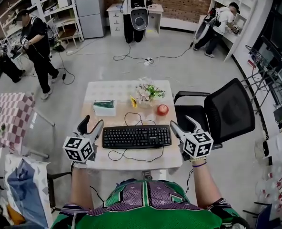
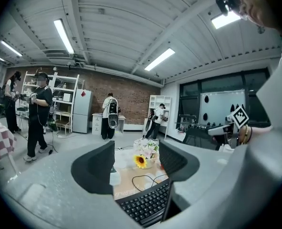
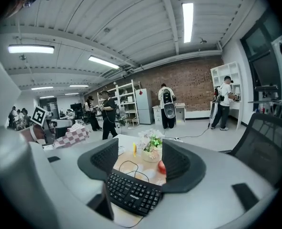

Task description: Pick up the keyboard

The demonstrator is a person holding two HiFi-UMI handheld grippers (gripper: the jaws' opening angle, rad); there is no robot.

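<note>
While your left gripper holds its jaws wide apart with nothing pinched, your right gripper does the same. One is just beside each end of the black keyboard. It lies flat on the table, near a red apple.

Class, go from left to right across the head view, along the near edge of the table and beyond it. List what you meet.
left gripper → keyboard → right gripper → office chair
</note>
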